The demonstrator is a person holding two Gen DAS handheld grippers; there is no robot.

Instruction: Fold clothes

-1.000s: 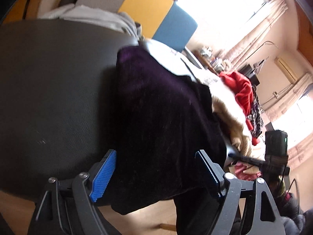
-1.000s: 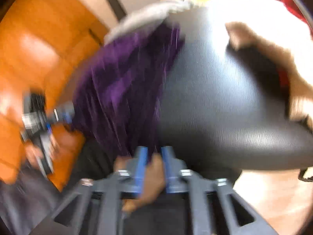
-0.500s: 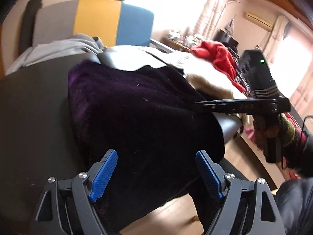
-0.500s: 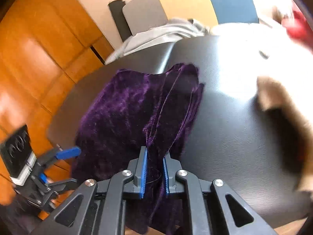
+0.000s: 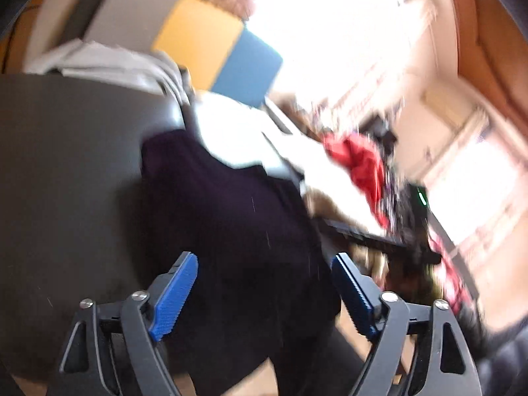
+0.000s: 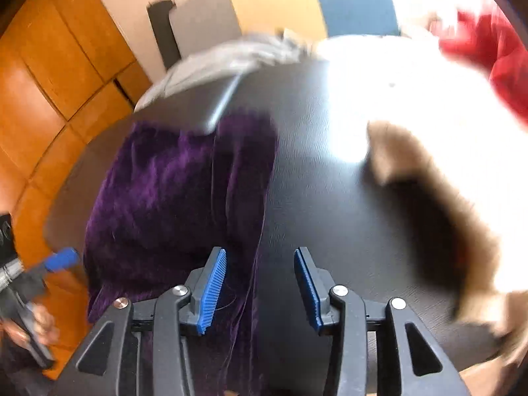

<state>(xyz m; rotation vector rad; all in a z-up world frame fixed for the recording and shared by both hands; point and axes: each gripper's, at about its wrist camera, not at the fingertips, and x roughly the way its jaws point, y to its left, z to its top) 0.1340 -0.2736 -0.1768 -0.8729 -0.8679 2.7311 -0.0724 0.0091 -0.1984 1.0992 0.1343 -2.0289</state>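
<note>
Purple velvet garment (image 6: 171,198) lies on the black counter (image 6: 330,214), bunched into a rough rectangle with a doubled strip along its right side; the near end hangs over the counter edge toward the grippers. In the left wrist view it reads almost black (image 5: 237,231).

Left gripper (image 5: 264,293): fingers spread wide, nothing between them, garment just ahead. Right gripper (image 6: 260,287): fingers parted, empty; the overhanging strip runs down between them, nearer the left finger, not pinched.

Handling, my read: light, limp, zero stiffness, so it sags wherever it isn't supported. The pile looks slick against the smooth counter, so it likely slides rather than drags. Layers can slip on each other, so pinch through all of them. Not fragile.

Grip points: corners or the edge at the overhang, where fingers get under without scraping the counter. Mid-panel pinches would just tent it.

Can't settle whether this is a finished fold just laid down or a bundle still needing squaring; both fit. Views are motion-blurred.

Tan (image 6: 439,198), red (image 6: 495,52) and grey (image 6: 231,59) clothes lie further back.
</note>
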